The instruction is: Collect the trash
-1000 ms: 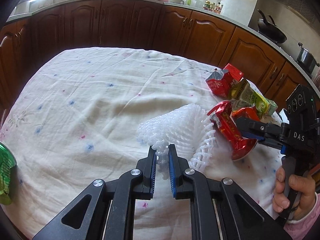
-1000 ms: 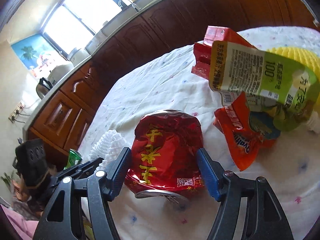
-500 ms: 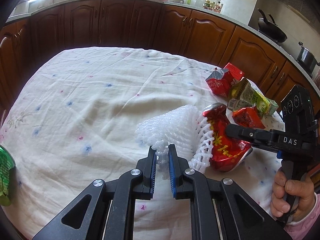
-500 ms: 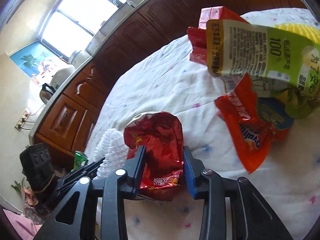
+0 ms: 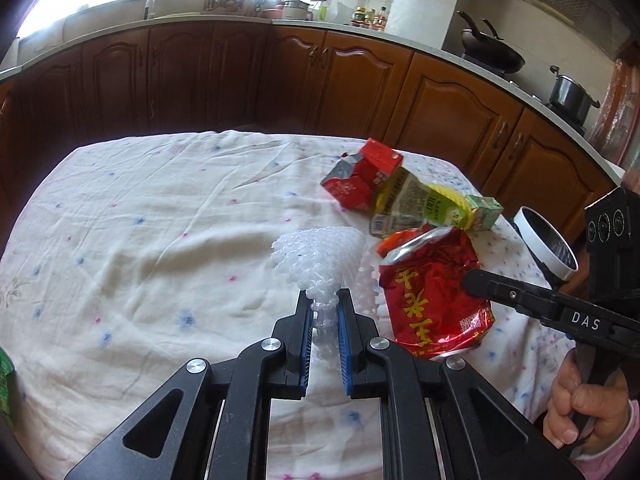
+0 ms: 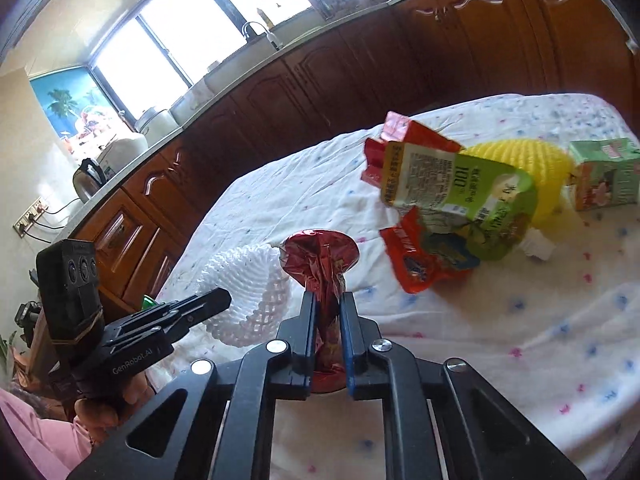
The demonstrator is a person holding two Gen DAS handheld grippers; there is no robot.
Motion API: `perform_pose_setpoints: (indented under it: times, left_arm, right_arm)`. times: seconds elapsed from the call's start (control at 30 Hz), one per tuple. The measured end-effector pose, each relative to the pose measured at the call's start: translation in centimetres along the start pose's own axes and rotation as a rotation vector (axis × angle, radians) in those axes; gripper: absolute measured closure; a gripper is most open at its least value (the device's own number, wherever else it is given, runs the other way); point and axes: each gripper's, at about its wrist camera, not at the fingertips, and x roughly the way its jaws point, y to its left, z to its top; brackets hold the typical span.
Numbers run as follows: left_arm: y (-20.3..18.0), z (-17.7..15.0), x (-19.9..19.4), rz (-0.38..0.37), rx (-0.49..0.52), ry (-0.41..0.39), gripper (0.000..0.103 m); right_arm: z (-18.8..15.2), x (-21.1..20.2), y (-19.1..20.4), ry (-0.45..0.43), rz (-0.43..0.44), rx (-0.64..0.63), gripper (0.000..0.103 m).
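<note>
A white tablecloth (image 5: 140,240) dotted with small blue and pink flowers covers the table, and everything else is placed against it. Behind its far edge runs a row of brown wooden kitchen cabinets (image 5: 240,76). Near the cloth's far right corner lies a heap of trash: a yellow foam fruit net (image 6: 528,168) at the back, a green-and-white pouch (image 6: 468,200) leaning over it, a red carton (image 5: 364,178) at the heap's far side, an orange wrapper (image 6: 416,256) under the pouch, and a green drink box (image 6: 604,174) at the cloth's right edge. Nearer the front of the cloth than the heap, the white foam fruit net (image 5: 316,258) is raised off the fabric, a bunched end of it clenched between the blue pads of the left gripper (image 5: 325,312). Just right of that net, touching its loose mesh, the crushed red can (image 5: 432,296) is squeezed flat between the closed fingers of the right gripper (image 6: 327,320), also clear of the cloth. A white-rimmed round container (image 5: 544,242) sits off the cloth's right edge.
</note>
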Motion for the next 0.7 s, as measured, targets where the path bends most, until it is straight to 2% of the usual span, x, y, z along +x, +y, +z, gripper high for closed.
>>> perform_pose_setpoints:
  times: [0.23,0.43,0.53,0.7]
  left_arm:
    - [-4.7,1.4,0.6,-0.108,0.091,-0.011,0.092]
    - [-9.3,1.8,2.1,-0.188,0.175,0.002,0.092]
    - [-10.8,1.8,2.9,-0.211,0.201,0.014,0.092]
    - [-11.4,2.2,4.2,-0.211,0.212,0.031,0.092]
  right_arm:
    - [-1.4,-6.3,-3.6,-0.115,-0.084,0.081,0.092]
    - [-2.2,-11.1,-6.0,-0.208,-0.206,0.117,0.093]
    - [-2.7,-12.4,-7.4,-0.205,-0.254,0.131,0.093]
    - [-3.6,-11.9,-8.5,-0.148,-0.24,0.134,0.092]
